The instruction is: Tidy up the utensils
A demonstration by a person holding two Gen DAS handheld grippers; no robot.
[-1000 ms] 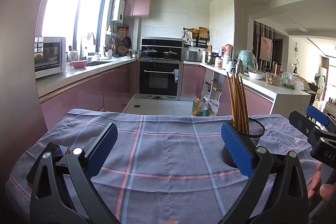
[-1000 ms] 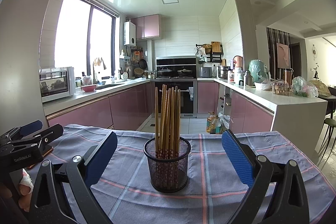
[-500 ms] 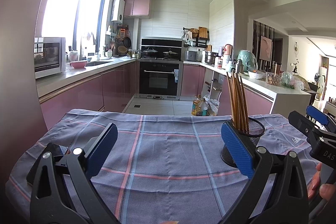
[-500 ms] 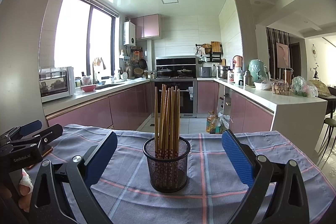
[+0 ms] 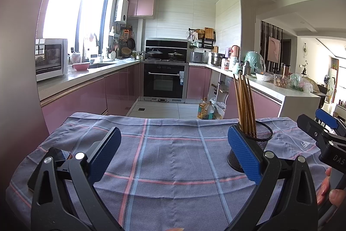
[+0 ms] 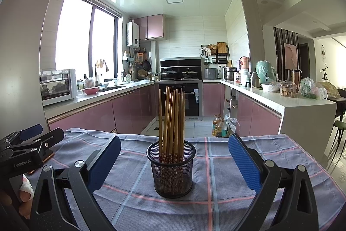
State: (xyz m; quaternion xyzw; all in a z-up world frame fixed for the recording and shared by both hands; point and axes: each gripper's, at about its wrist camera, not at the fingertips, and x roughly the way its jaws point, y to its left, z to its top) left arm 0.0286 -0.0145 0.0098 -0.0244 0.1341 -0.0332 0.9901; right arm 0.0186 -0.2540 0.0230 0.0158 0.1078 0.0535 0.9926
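Observation:
A black mesh cup (image 6: 172,169) stands upright on the checked cloth (image 6: 216,187) and holds several wooden chopsticks (image 6: 172,120). In the right wrist view it sits centred just ahead of my right gripper (image 6: 172,165), which is open and empty. In the left wrist view the cup (image 5: 262,140) and chopsticks (image 5: 244,105) are at the right, partly behind the right finger. My left gripper (image 5: 173,154) is open and empty over bare cloth (image 5: 173,155). Each gripper shows at the edge of the other's view.
A dark phone (image 5: 58,155) lies on the cloth's left edge behind the left gripper. Beyond the table's far edge are pink kitchen cabinets, an oven (image 5: 165,81) and oil bottles (image 5: 205,110) on the floor. A white counter (image 6: 302,105) stands at the right.

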